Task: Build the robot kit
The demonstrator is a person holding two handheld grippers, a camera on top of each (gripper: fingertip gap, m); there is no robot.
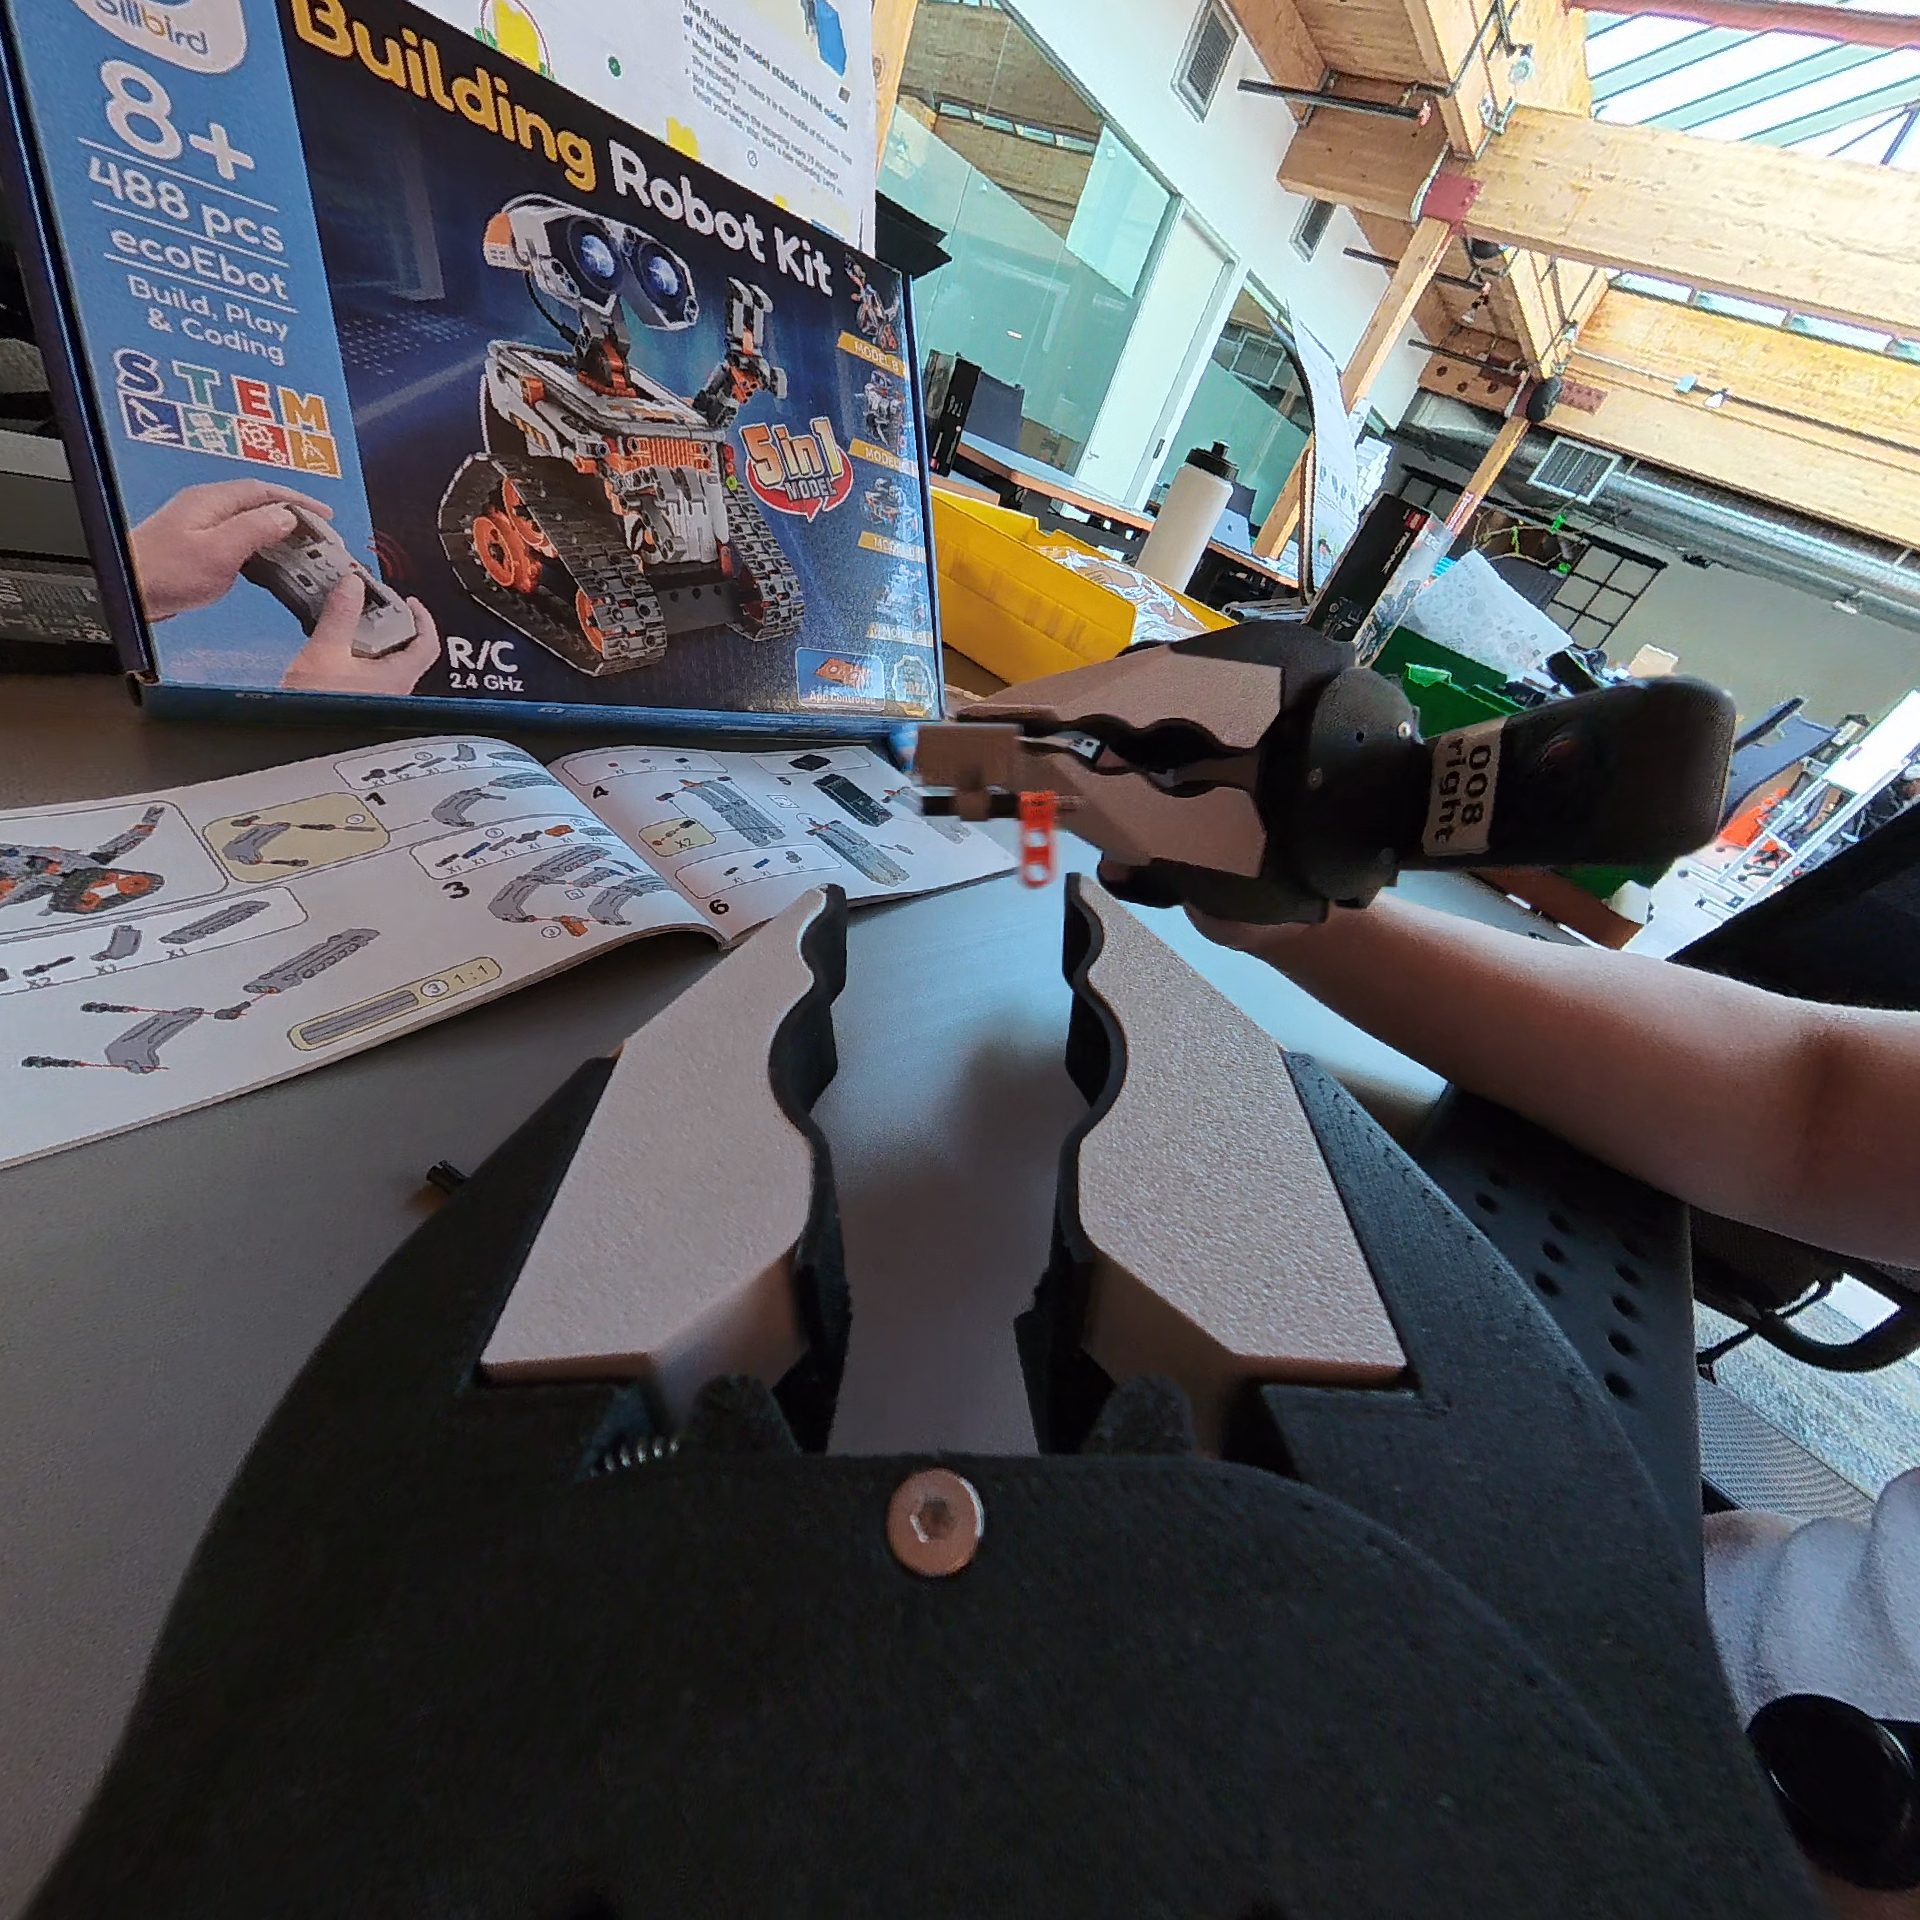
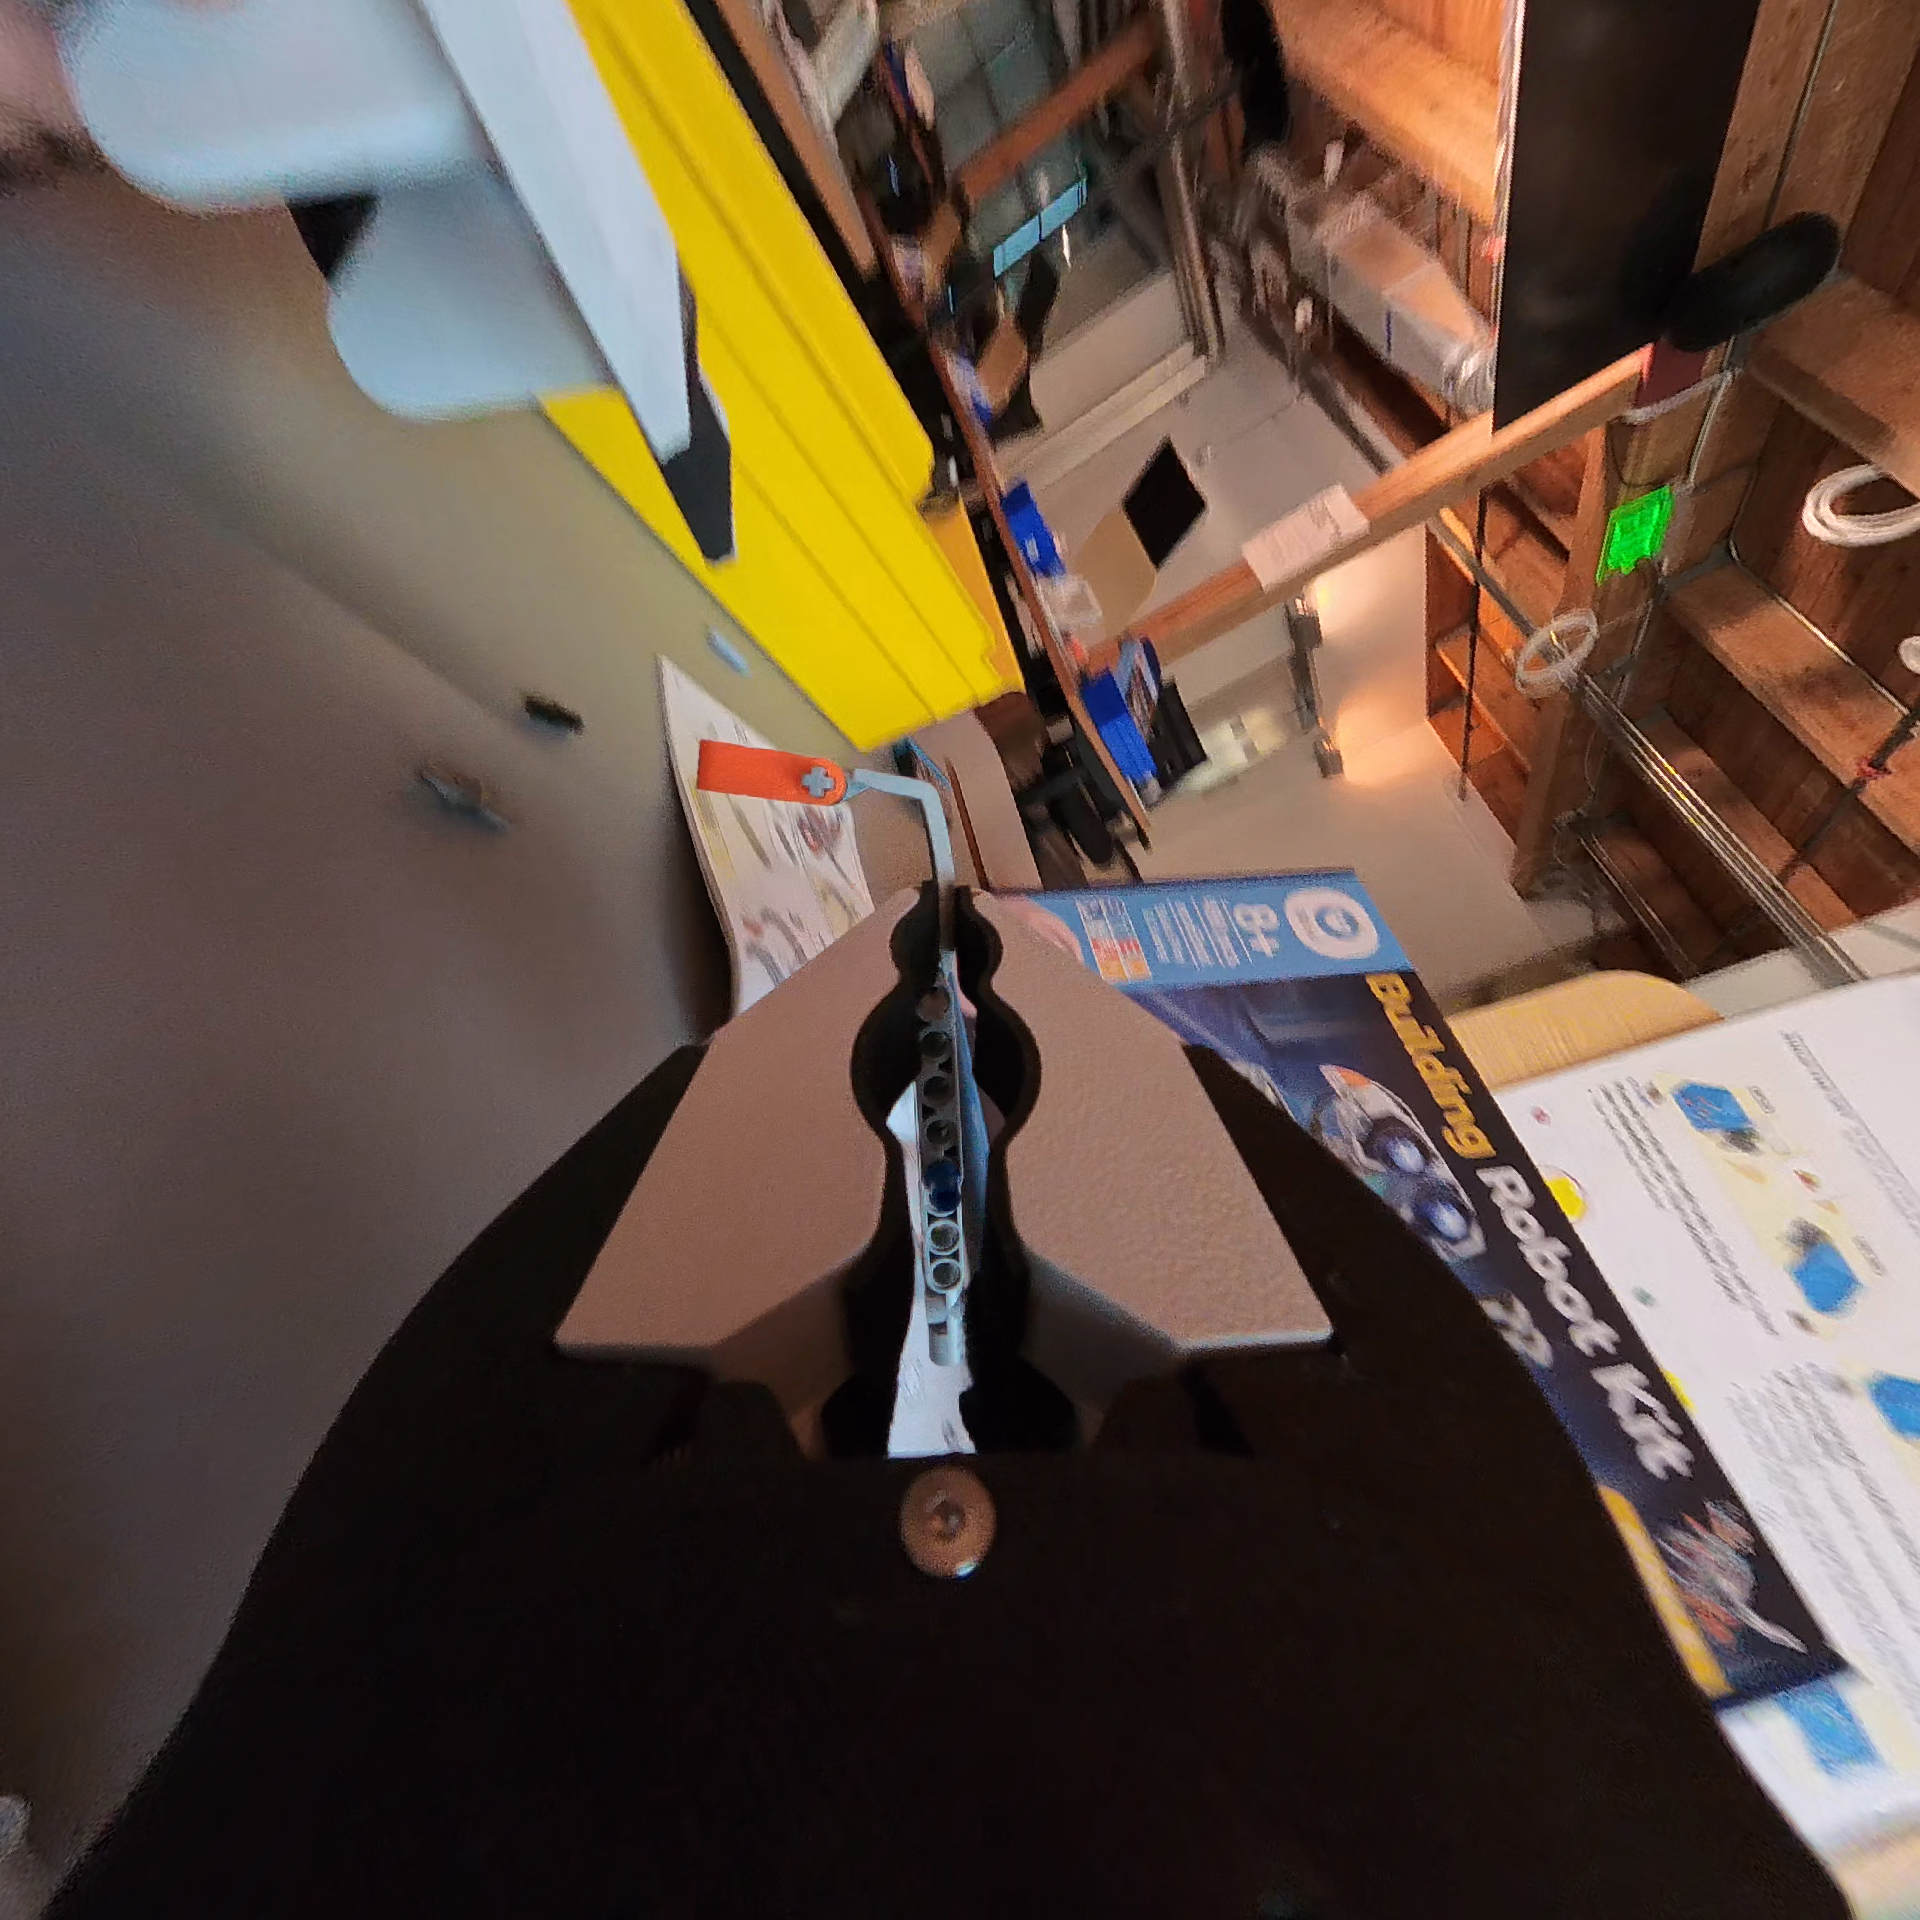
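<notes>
Left gripper (image 1: 945,914) held low over grey table (image 1: 208,1351), tilted forward, fingers (image 1: 665,1122) spread apart with bare tabletop showing between them — nothing held. Right gripper (image 1: 925,774) held up off the table just ahead of the left one's fingertips, rolled on its side and pointing across toward the box; bare forearm (image 1: 1558,1070) reaching in from the right edge, hand wrapped under the black handle. In right wrist view, right gripper (image 2: 951,904) clamped together on one grey perforated beam (image 2: 940,1143) — beam lying lengthwise between the fingers, bent end sticking out past the tips, one orange connector (image 2: 753,774) attached at that end. Same orange connector (image 1: 1034,842) seen in left wrist view hanging below the right fingertips, slightly blurred. One blue pin visible in a hole of the beam. Count on table: one blue kit box (image 1: 499,364) standing upright at the back, one open instruction booklet (image 1: 343,914) lying flat in front of it, one small black pin (image 1: 445,1176) loose near the booklet's edge. Right wrist view — two small dark loose pieces (image 2: 457,795) on the tabletop, too blurred to identify. One yellow bin (image 1: 1018,592) behind the box, one white bottle (image 1: 1195,520) farther back.
</notes>
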